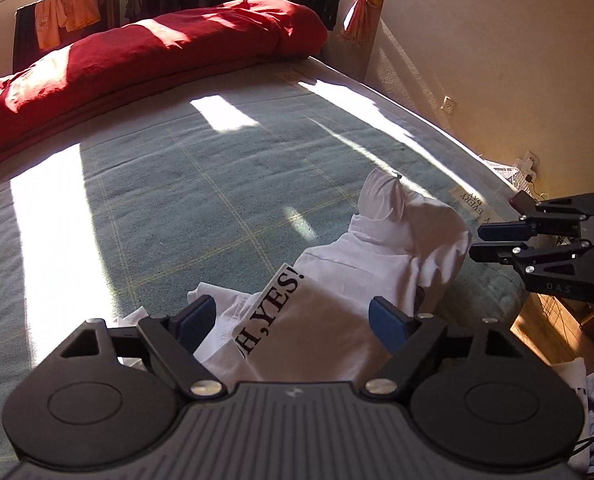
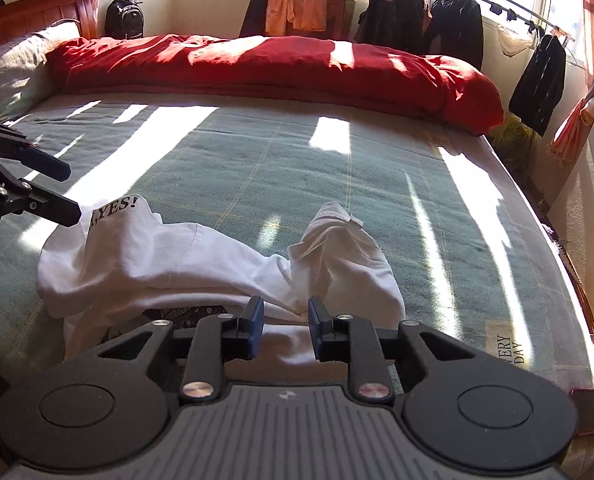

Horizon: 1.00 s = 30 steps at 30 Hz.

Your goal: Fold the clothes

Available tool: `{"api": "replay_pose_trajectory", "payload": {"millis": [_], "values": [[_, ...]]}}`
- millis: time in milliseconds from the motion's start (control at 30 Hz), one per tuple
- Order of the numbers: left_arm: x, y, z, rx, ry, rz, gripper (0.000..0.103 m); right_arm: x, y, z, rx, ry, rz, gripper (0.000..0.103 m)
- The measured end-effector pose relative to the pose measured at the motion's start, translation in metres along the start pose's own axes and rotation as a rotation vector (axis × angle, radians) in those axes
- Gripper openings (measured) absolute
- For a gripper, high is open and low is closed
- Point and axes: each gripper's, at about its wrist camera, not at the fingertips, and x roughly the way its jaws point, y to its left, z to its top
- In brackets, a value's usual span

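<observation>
A crumpled white T-shirt (image 1: pixel 361 272) with black "YES!" lettering lies bunched on the green blanket near the bed's near edge; it also shows in the right wrist view (image 2: pixel 169 256). My left gripper (image 1: pixel 297 320) is open, its blue pads either side of the shirt's printed part, holding nothing. My right gripper (image 2: pixel 286 322) is open with a narrower gap, just above the shirt's near hem, empty. Each gripper shows in the other's view: the right one (image 1: pixel 485 242) beside the shirt's right end, the left one (image 2: pixel 67 190) at the shirt's left end.
The green checked blanket (image 2: pixel 297 168) covers the bed. A red duvet (image 2: pixel 277 68) lies rolled along the far side, with a pillow (image 2: pixel 13 64) at far left. Dark clothes hang on a rail (image 2: pixel 457 16) by the window. A wall (image 1: pixel 497 60) runs along the bed's right side.
</observation>
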Motion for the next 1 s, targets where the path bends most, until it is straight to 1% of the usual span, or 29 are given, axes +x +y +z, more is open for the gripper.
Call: {"api": "replay_pose_trajectory", "payload": {"millis": [167,233,367,400,500,533,633,733,767,800,833,867,900,933,1000], "values": [[0.039,0.012,0.029,0.014,0.102,-0.123,0.073,0.01,-0.01,-0.005,0.023,0.004,0.033,0.029],[0.053,0.019,0.035,-0.001,0.138,-0.149,0.073,0.014,-0.014,-0.006,0.028,0.007,0.04,0.029],[0.072,0.035,0.03,-0.083,0.242,-0.253,0.073,0.022,-0.019,-0.007,0.036,0.021,0.046,0.029],[0.073,0.036,0.026,-0.089,0.259,-0.269,0.073,0.024,-0.02,-0.007,0.036,0.023,0.048,0.029],[0.066,0.03,0.016,-0.076,0.28,-0.344,0.073,0.026,-0.023,-0.007,0.037,0.027,0.053,0.029],[0.062,0.026,0.015,-0.057,0.273,-0.362,0.073,0.027,-0.024,-0.007,0.038,0.028,0.055,0.029],[0.051,0.014,0.016,0.011,0.234,-0.403,0.073,0.029,-0.024,-0.006,0.033,0.03,0.06,0.029],[0.057,0.012,0.019,0.027,0.225,-0.425,0.073,0.032,-0.02,-0.003,0.03,0.032,0.073,0.029],[0.062,0.013,0.019,0.021,0.234,-0.415,0.07,0.033,-0.019,-0.003,0.029,0.033,0.076,0.029],[0.067,0.014,0.019,0.011,0.247,-0.4,0.062,0.034,-0.016,-0.002,0.026,0.033,0.079,0.029],[0.073,0.015,0.019,0.0,0.26,-0.384,0.056,0.034,-0.014,-0.002,0.026,0.033,0.082,0.029],[0.076,0.017,0.019,-0.019,0.266,-0.375,0.045,0.034,-0.013,-0.002,0.027,0.034,0.085,0.029],[0.077,0.02,0.018,-0.042,0.264,-0.372,0.036,0.032,-0.012,-0.002,0.028,0.032,0.086,0.029],[0.075,0.021,0.018,-0.054,0.26,-0.368,0.032,0.031,-0.012,-0.002,0.029,0.031,0.084,0.029],[0.07,0.021,0.016,-0.059,0.248,-0.354,0.013,0.027,-0.012,-0.003,0.033,0.03,0.08,0.029]]}}
